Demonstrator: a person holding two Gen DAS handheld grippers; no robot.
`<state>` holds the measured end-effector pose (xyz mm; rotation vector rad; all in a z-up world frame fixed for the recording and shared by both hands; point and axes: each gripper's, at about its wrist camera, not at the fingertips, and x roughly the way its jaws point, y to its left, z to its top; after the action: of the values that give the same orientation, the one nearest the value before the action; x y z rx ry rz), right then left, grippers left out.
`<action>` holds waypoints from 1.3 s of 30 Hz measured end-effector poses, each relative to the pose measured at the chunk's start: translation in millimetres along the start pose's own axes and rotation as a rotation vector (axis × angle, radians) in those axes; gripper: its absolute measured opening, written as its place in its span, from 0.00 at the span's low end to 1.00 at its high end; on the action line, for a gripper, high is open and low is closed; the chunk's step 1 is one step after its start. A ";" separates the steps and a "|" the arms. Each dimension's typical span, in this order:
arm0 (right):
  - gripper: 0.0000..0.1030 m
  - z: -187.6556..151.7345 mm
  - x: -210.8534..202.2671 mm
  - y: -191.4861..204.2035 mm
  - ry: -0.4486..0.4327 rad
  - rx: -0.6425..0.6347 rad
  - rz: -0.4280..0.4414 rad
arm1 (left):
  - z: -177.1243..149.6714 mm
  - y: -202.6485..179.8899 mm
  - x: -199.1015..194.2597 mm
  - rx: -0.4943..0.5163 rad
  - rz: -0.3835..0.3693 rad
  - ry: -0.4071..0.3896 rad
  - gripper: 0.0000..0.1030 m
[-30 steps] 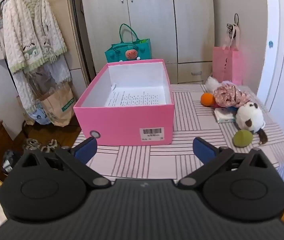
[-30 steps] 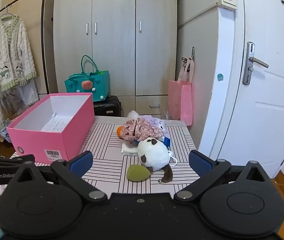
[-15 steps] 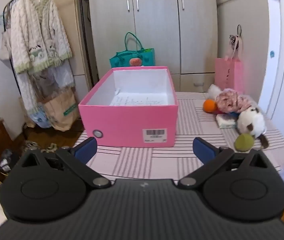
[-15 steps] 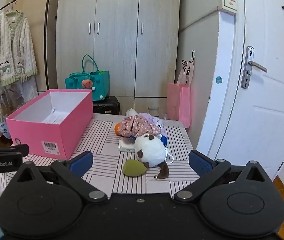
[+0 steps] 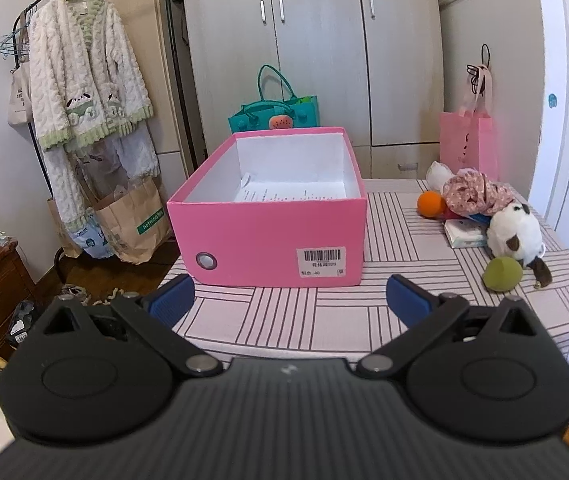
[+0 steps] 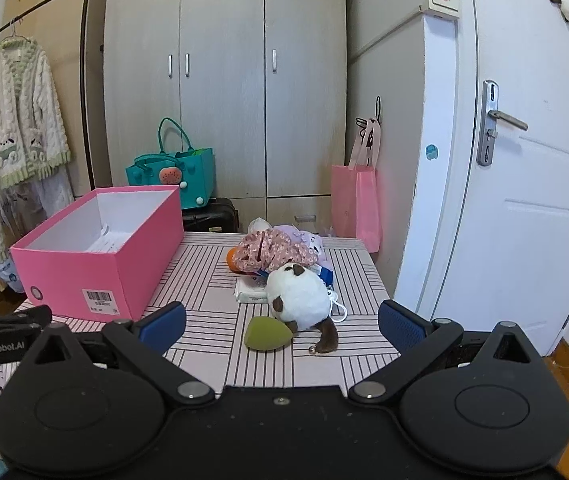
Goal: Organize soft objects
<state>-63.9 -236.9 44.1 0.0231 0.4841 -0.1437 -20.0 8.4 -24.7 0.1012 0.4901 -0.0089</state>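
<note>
The small heap of soft things lies at about 12 o'clock from the right tool (image 6: 282, 326), dead ahead along its fingers, while from the left tool (image 5: 289, 296) the same heap sits off at about 2 o'clock. By that, the right tool looks the nearer and better lined up for a first pick. Nearest in the heap is the olive-green egg-shaped sponge (image 6: 265, 333), its long axis running roughly 9 to 3 o'clock, touching the white-and-brown plush animal (image 6: 298, 300) just behind it. Farther back come a flat white tissue pack (image 6: 249, 291), a pink floral fabric bundle (image 6: 271, 251) and a small orange ball (image 6: 231, 259), partly hidden.

Both tools stand wide open and hold nothing, hovering at the near edge.

The open pink cardboard shoebox (image 5: 268, 236) sits at 12 o'clock from the left tool, long axis running away from it, with only a printed paper sheet (image 5: 290, 192) inside. It is well apart from the heap, at its 9 o'clock.

The surface is a table under a pink cloth with dark line patterning (image 5: 404, 312). Beyond stand a grey wardrobe (image 6: 224, 80), a white door (image 6: 524, 160) and a clothes rail with a cream knitted cardigan (image 5: 84, 76).
</note>
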 end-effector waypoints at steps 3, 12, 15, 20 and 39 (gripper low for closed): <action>1.00 -1.1 -0.1 -1.4 0.000 0.006 -0.001 | 0.1 0.2 -0.2 0.003 -0.002 0.004 1.00; 1.00 6.0 3.4 -2.2 0.033 -0.016 -0.030 | 4.9 -0.2 -3.1 0.009 -0.017 0.014 1.00; 1.00 9.8 4.0 -3.3 0.052 -0.010 -0.016 | 10.1 -1.6 -4.2 0.029 -0.036 0.020 1.00; 1.00 16.4 2.6 -1.3 0.061 -0.022 -0.015 | 20.9 -1.7 -4.0 0.062 -0.094 0.044 1.00; 1.00 14.4 4.4 -4.4 0.048 -0.017 -0.023 | 20.0 6.0 4.7 0.008 -0.101 0.098 1.00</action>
<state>-54.0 -242.7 54.8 0.0041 0.5334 -0.1614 -6.2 12.4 -8.8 0.0851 0.5927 -0.1052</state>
